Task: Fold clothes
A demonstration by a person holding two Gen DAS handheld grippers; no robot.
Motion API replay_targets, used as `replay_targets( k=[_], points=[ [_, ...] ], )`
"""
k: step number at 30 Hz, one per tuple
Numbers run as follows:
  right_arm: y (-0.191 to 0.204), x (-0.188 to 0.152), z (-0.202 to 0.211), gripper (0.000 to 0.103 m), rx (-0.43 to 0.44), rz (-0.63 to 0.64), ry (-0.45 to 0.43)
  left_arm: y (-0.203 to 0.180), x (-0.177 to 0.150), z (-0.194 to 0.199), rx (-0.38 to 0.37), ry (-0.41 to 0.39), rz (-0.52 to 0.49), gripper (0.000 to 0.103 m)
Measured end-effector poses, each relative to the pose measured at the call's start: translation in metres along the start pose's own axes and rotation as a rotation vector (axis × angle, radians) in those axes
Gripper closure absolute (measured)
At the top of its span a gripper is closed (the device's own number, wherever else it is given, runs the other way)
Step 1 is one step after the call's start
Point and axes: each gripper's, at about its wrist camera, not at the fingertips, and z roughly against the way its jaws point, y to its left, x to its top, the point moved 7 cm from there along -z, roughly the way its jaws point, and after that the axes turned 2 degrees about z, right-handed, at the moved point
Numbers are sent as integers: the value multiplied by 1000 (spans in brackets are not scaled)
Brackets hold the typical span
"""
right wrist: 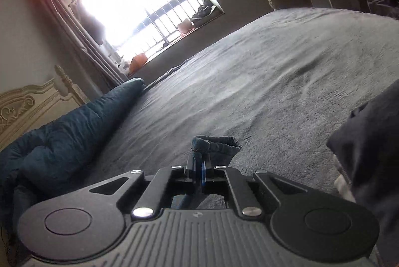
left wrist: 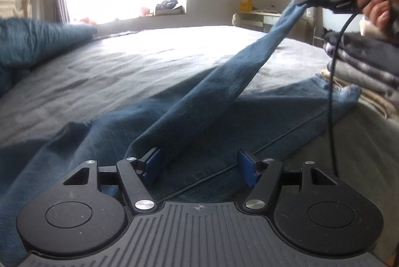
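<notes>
- My right gripper (right wrist: 199, 171) had its jaws pinching one end of the blue jeans (left wrist: 199, 102), lifted off the grey bed (left wrist: 124, 62).
- The raised leg's long axis ran from 7 to 1 o'clock in my left view.
- My left gripper (left wrist: 200, 167) sat with jaws spread over the denim.

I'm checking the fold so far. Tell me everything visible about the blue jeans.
The blue jeans look like worn denim, spread on the grey bed. One leg is pulled up taut, its hem pinched in the shut right gripper. The other lies flat, its frayed hem near stacked clothes. The open left gripper straddles the fabric.
</notes>
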Motion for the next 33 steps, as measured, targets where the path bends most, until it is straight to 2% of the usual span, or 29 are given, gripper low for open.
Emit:
replay_targets(
  k=[6,11,15,20,24,27,29,31,33],
  points=[
    [-37,-34,30,98,-101,5,28,-4,-2,8,32,-18,-51,37],
    [-58,-73,34,98,-210,106,68,-7,-2,6,33,-10,-78,38],
    [-67,-96,30,98,-294,195,68,-8,-2,10,15,-4,-79,38],
    [-78,-107,27,98,-306,167,66,-8,-1,15,12,5,-112,38],
    [-87,-115,17,97,-351,183,104,0,-2,23,-2,16,-38,38],
    [-80,-121,22,84,-379,261,91,10,-3,39,-25,19,71,38],
    [-73,-124,33,68,-387,333,55,16,-7,55,-29,13,134,38],
    [-61,-129,48,66,-411,436,6,24,-13,73,-4,3,172,38],
    [-44,-133,65,63,-396,534,-65,33,-19,91,30,-4,196,37]
  ],
)
